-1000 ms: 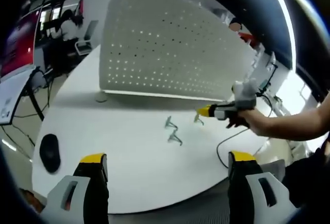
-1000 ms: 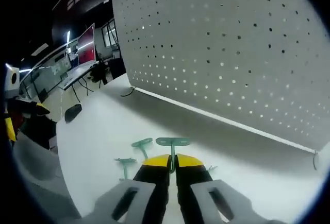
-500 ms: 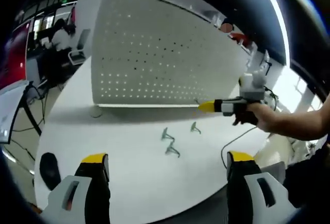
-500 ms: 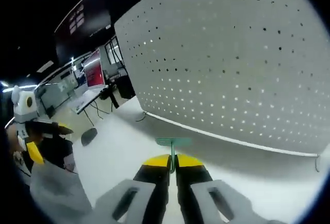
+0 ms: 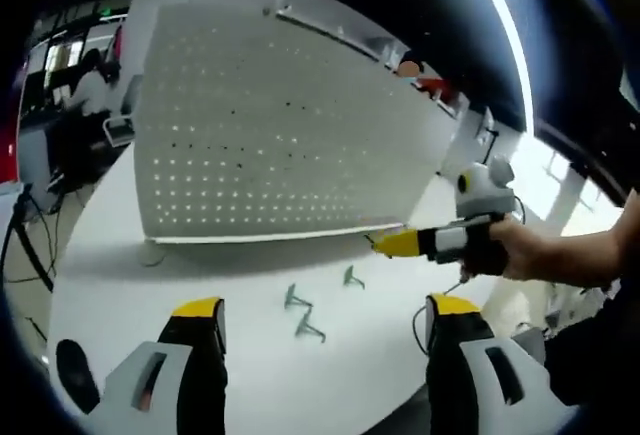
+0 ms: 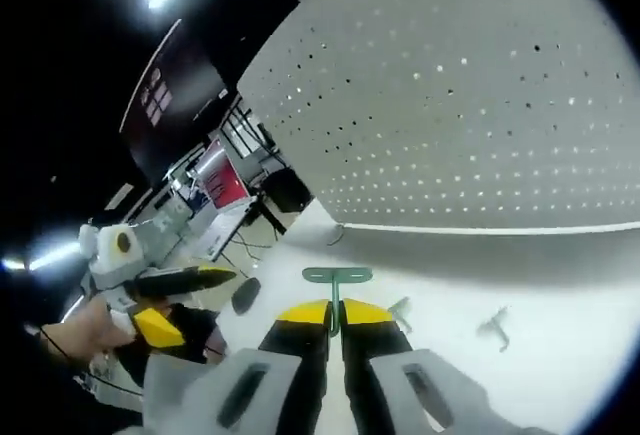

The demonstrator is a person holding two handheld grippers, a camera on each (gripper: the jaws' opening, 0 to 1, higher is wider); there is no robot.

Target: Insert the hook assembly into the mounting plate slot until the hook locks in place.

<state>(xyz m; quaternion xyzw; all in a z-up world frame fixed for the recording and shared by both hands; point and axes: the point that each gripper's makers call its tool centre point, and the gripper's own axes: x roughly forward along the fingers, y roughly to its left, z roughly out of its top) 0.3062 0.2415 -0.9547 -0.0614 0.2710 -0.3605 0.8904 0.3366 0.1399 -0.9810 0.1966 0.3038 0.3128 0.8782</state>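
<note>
A white perforated mounting plate [image 5: 260, 135] stands upright on the white table [image 5: 230, 285]; in the right gripper view the plate [image 6: 480, 105] takes up the upper right. My right gripper [image 6: 335, 312] is shut on a green hook [image 6: 335, 276], held in the air in front of the plate. From the left gripper view, that right gripper [image 5: 398, 243] hovers near the plate's lower right edge, held by a hand. My left gripper [image 5: 327, 310] is open with nothing between its jaws, well back from the plate. Three more green hooks [image 5: 297, 301] lie on the table.
A black mouse [image 5: 70, 390] lies at the table's left; it shows as a dark oval [image 6: 245, 295] in the right gripper view. The left gripper [image 6: 185, 303] shows there at the left, in a hand. Desks and monitors [image 6: 215, 170] stand beyond the table.
The right gripper has risen off the table with the green hook and moved toward the plate's lower edge. Both views have shifted with the hands. The left gripper stays open.
</note>
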